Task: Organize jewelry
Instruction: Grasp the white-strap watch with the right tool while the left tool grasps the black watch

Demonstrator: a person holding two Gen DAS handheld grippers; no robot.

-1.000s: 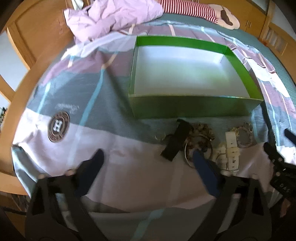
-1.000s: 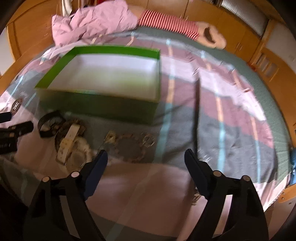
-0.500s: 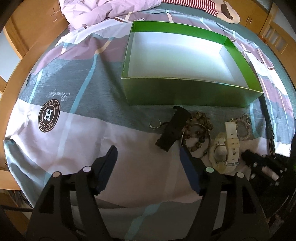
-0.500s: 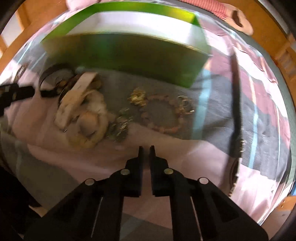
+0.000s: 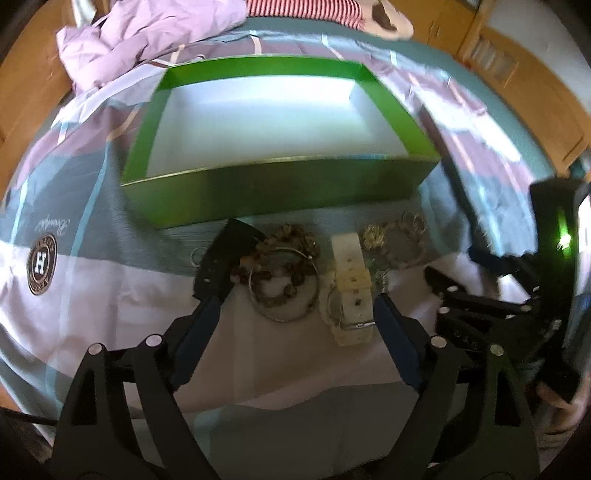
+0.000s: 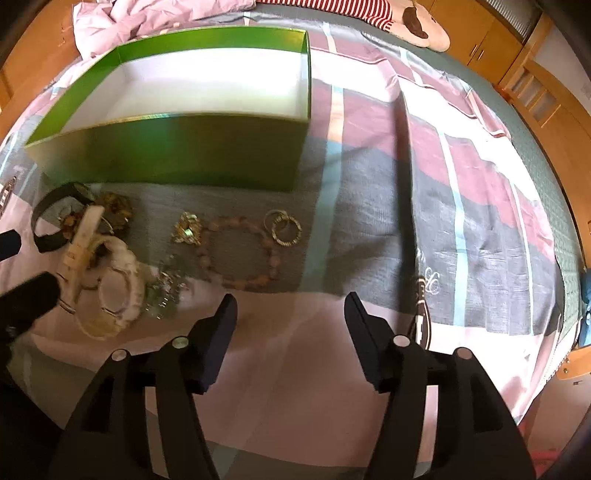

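Note:
An open green box (image 5: 280,192) with a white inside stands on the bed, and the jewelry lies along its near wall. In the left wrist view a black strap (image 5: 225,258), a brown bead bracelet with a silver bangle (image 5: 284,273) and a cream watch (image 5: 351,284) lie just beyond my left gripper (image 5: 297,306). Its jaws are opening and grip nothing. In the right wrist view a pink bead bracelet (image 6: 240,254), gold rings (image 6: 286,229) and a gold brooch (image 6: 188,229) lie ahead of my right gripper (image 6: 291,306). Its jaws are opening over bare sheet.
A patchwork bedsheet (image 6: 461,206) covers the bed. A crumpled lilac cloth (image 5: 147,40) and a striped plush toy (image 6: 369,11) lie behind the box. Wooden cabinets (image 6: 535,96) stand past the bed's right edge. The other gripper's finger (image 6: 33,295) shows at the left edge of the right wrist view.
My left gripper has shifted right, over the bracelets and cream watch, and its jaws stand wider than half a second ago. My right gripper shut, then reopened, and moved closer to the jewelry.

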